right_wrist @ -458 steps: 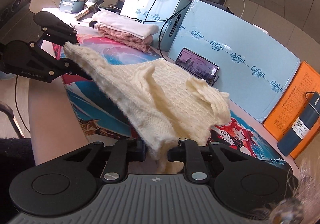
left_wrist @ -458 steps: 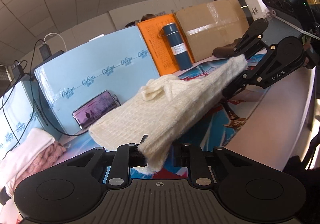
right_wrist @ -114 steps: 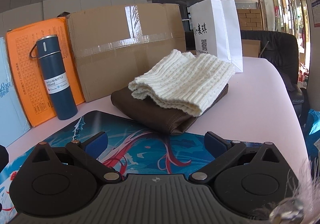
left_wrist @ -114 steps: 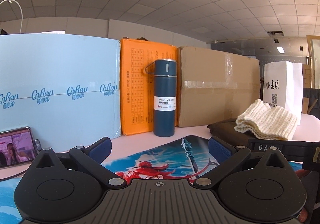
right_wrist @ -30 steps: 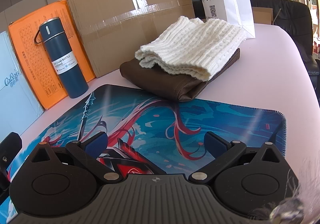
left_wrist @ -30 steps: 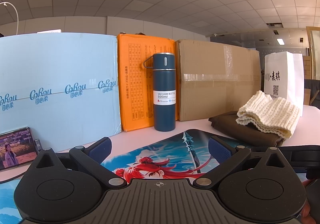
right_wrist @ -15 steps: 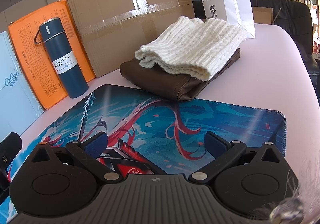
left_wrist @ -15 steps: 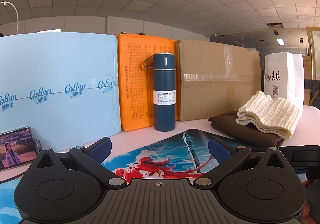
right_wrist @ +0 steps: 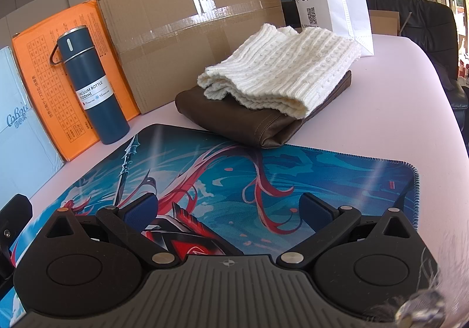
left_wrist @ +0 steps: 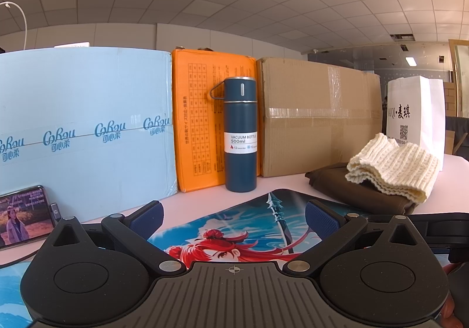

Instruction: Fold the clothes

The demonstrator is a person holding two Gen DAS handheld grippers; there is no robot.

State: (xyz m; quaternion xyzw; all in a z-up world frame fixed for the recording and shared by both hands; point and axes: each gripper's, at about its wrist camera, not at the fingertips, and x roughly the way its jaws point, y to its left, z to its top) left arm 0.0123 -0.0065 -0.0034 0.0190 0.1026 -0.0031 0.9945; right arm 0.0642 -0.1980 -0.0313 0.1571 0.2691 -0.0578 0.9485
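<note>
Both grippers stand wide apart at the fingers and hold nothing. The left gripper (left_wrist: 233, 218) sits low over the printed desk mat (left_wrist: 249, 219), its blue-padded fingers (left_wrist: 146, 215) spread to either side of the red-haired figure drawn on it. The right gripper (right_wrist: 228, 209) hovers over the same mat (right_wrist: 322, 170), fingers likewise parted and bare.

Ahead and to the right of the left gripper lies the folded cream knit sweater (left_wrist: 392, 170), resting on top of a folded brown garment (left_wrist: 351, 190) on the pale table (left_wrist: 451, 190). From the right gripper the same sweater (right_wrist: 281, 70) lies straight ahead, beyond the far edge of the mat, stacked on the brown garment (right_wrist: 243, 120), whose near corner touches the mat's border.

Directly ahead of the left gripper a dark blue vacuum bottle (left_wrist: 240, 134) stands upright in front of an orange box (left_wrist: 199, 123). A cardboard box (left_wrist: 319, 120) stands right of that, a light blue box (left_wrist: 85, 123) to the left. A white paper bag (left_wrist: 416, 114) stands behind the sweater. A phone (left_wrist: 23, 215) leans at the far left.
</note>
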